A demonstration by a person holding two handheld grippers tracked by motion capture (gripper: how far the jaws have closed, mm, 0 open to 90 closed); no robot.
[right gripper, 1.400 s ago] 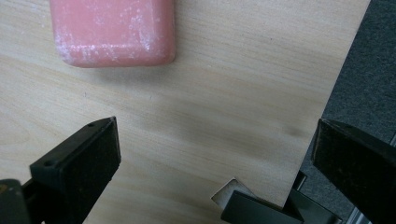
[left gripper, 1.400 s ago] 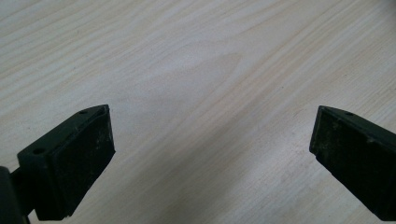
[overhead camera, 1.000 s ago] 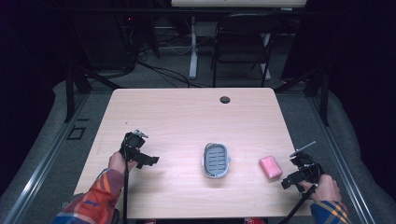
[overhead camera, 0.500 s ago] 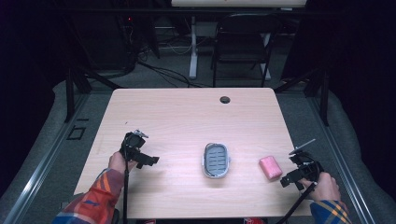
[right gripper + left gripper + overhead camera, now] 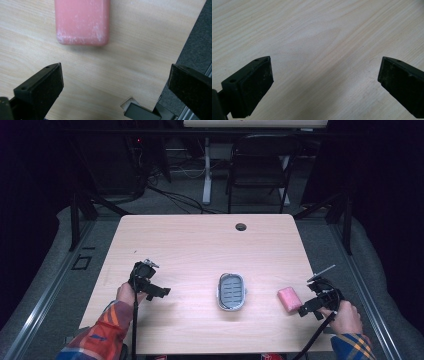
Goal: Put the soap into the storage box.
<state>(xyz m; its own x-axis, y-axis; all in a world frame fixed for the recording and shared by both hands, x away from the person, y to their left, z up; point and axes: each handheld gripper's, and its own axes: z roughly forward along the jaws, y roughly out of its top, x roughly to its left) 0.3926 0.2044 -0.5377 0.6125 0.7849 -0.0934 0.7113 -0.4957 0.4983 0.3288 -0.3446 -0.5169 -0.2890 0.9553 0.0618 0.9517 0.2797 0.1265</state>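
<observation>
Wood table [image 5: 200, 245]: grey dish [image 5: 231, 291] central, pink soap [image 5: 289, 299] to its right. Right gripper [image 5: 306, 309] beside soap, jaws wide; its view reveals white scuffing. Left gripper [image 5: 159, 292], wide, over bare wood.

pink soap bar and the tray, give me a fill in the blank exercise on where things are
1. The pink soap bar lies nearest the ____ hand-held gripper.
2. The grey tray holds ____ at the moment.
3. The jaws of the left hand-held gripper stand ____ over bare wood.
4. The colour of the soap bar is ____.

Missing words: right; nothing; open; pink
</observation>
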